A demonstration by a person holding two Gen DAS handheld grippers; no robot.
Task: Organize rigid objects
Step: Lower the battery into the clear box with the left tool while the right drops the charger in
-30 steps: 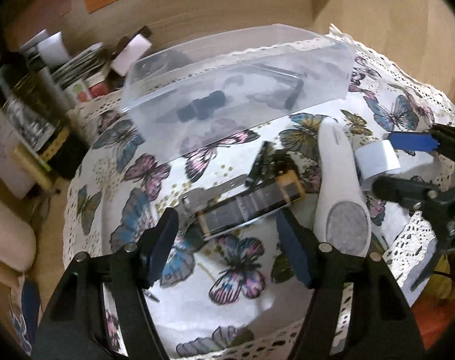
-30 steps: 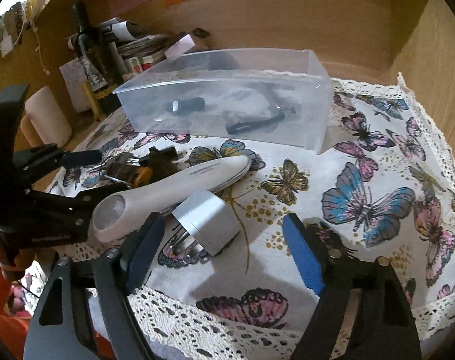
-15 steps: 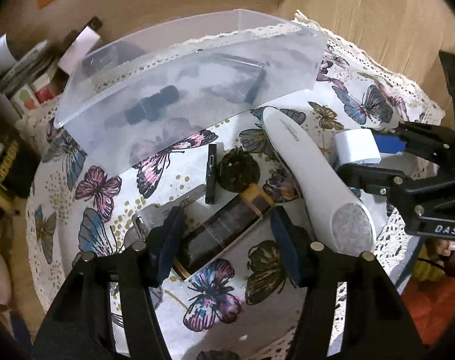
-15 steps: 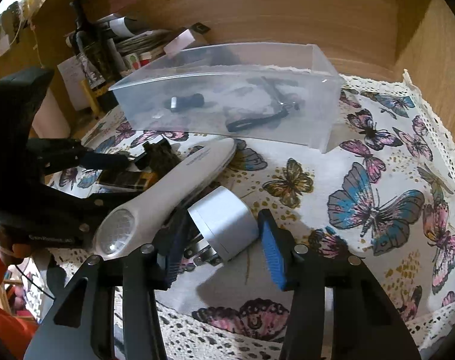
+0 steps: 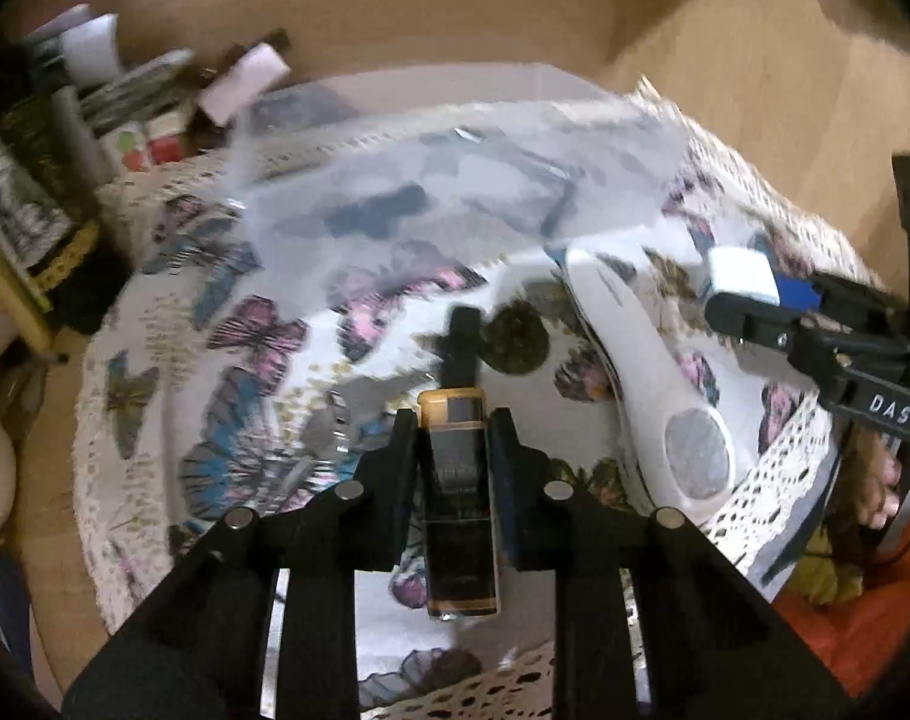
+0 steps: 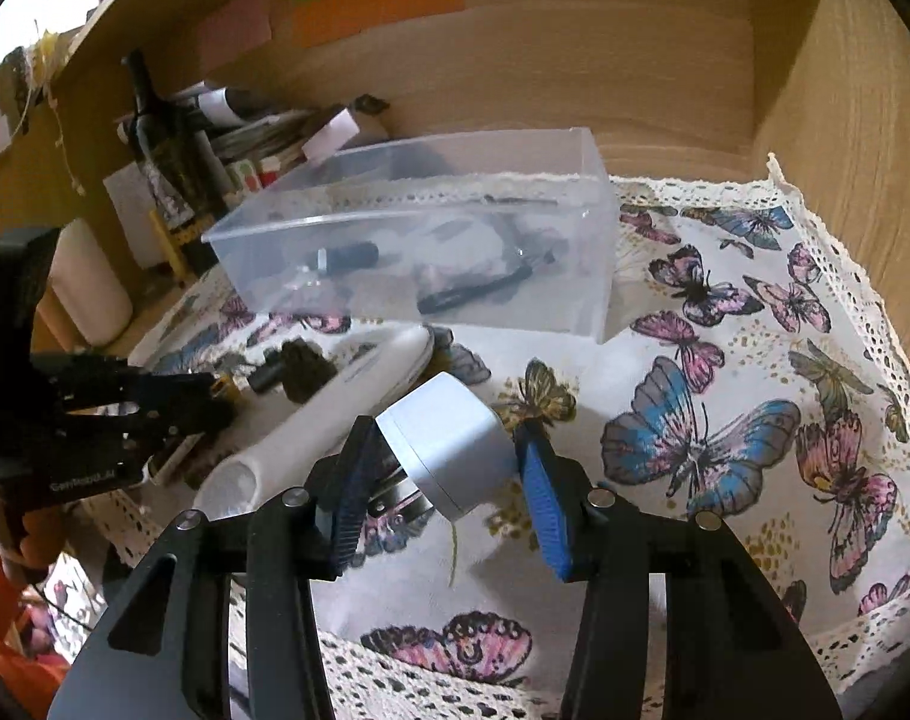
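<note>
My left gripper (image 5: 455,438) is shut on a dark amber-edged lighter (image 5: 460,498) and holds it lengthwise above the butterfly cloth. My right gripper (image 6: 449,450) is shut on a silver-white plug adapter (image 6: 446,441), lifted off the cloth; it also shows in the left wrist view (image 5: 743,273). A clear plastic box (image 6: 431,240) stands behind, with small dark items inside. A white handheld device (image 6: 335,414) lies between the grippers, beside a dark round piece (image 6: 302,369) and a black stick (image 5: 464,348).
The butterfly tablecloth (image 6: 725,420) with a lace edge covers the round table. Bottles, papers and boxes (image 6: 173,162) crowd the back left. Wooden walls (image 6: 845,120) close in behind and on the right.
My left gripper closed on the lighter and turned it lengthwise. My right gripper closed on the plug adapter and raised it off the cloth.
</note>
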